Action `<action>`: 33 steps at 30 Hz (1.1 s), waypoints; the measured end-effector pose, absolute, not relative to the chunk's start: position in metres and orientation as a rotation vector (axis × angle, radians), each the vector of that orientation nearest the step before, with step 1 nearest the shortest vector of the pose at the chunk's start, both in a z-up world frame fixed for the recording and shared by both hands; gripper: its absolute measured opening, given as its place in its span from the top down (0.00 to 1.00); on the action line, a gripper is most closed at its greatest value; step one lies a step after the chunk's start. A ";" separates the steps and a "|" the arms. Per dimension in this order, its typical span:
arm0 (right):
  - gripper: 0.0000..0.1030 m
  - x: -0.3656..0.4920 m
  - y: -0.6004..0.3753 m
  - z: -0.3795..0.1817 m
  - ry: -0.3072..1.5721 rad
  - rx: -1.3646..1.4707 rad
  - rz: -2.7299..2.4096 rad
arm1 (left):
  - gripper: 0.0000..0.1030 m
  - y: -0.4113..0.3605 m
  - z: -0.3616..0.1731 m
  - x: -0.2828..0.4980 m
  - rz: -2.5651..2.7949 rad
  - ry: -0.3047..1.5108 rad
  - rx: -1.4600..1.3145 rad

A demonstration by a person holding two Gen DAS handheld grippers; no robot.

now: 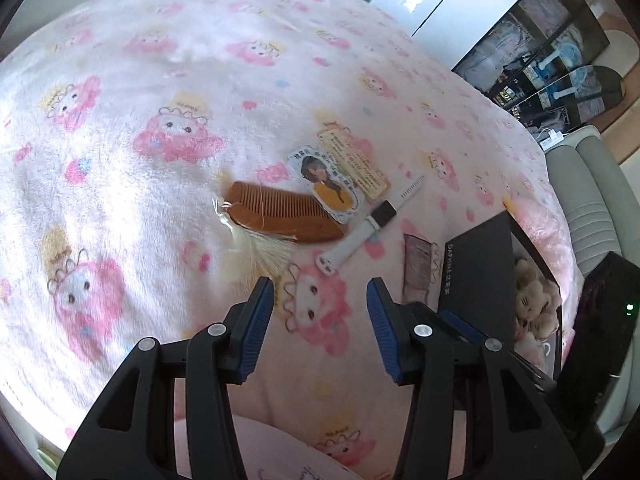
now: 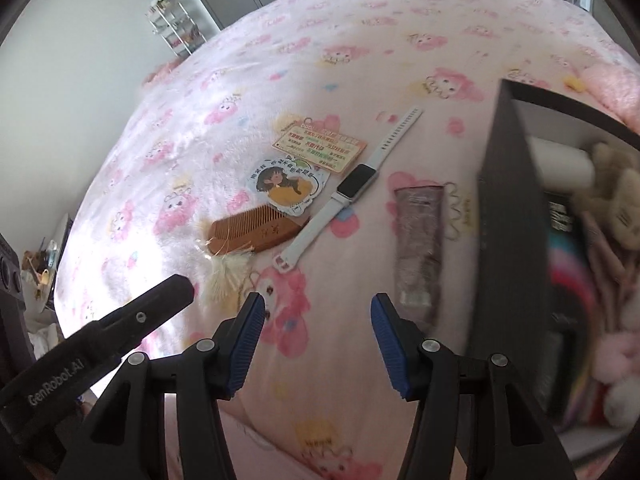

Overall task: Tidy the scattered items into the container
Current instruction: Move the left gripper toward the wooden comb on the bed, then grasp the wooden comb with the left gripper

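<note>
Both tools are hanging above a bed covered in a pink cartoon-print blanket (image 1: 160,80). The left tool (image 1: 320,300) is standing spread with nothing between its blue pads, and the right tool (image 2: 318,316) is likewise spread and empty.

Scattered on the blanket are lying a wooden comb (image 1: 280,216) with a pale tassel, a girl-print sticker card (image 1: 328,188) partly overlapping it, an orange text card (image 1: 356,160), a white smartwatch (image 1: 376,220) and a dull pink tube (image 2: 418,240). The black box (image 2: 508,220) serving as the container is sitting open at the bed's edge, just beside the tube.

The right wrist view is showing the tube whole and the box's contents: plush toys (image 2: 616,192), a white cylinder and something rainbow-striped, all blurred. It is also catching one finger of the left tool at its lower left, plus a wire rack (image 2: 176,28) by the wall.

The left wrist view is showing the tube only partly, the lettering on the box's side, a grey sofa (image 1: 592,200) and a dark glass cabinet (image 1: 540,40).
</note>
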State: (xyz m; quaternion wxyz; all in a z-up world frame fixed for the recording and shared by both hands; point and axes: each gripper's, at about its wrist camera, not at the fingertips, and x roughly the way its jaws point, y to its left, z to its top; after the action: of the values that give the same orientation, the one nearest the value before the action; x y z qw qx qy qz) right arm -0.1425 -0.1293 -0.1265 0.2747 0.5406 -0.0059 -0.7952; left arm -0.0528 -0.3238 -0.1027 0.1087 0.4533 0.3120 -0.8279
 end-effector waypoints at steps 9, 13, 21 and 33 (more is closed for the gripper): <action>0.50 -0.171 -0.170 -0.150 0.008 1.414 -2.083 | 0.53 -0.371 -0.135 -0.080 -2.299 0.997 1.459; 0.50 -0.180 -0.186 -0.170 0.021 1.442 -2.044 | 0.61 -0.396 -0.157 -0.091 -2.234 1.036 1.493; 0.50 -0.208 -0.204 -0.190 0.015 1.461 -2.028 | 0.66 -0.426 -0.187 -0.104 -2.196 1.236 1.511; 0.59 -0.206 -0.212 -0.189 -0.012 1.386 -2.036 | 0.77 -0.415 -0.175 -0.094 -2.251 1.231 1.538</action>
State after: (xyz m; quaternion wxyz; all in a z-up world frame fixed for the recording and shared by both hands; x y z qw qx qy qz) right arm -0.2064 -0.2115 -0.1889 0.3330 0.5305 -0.0045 -0.7795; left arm -0.0935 -0.4147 -0.1754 0.0750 0.5126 0.4104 -0.7504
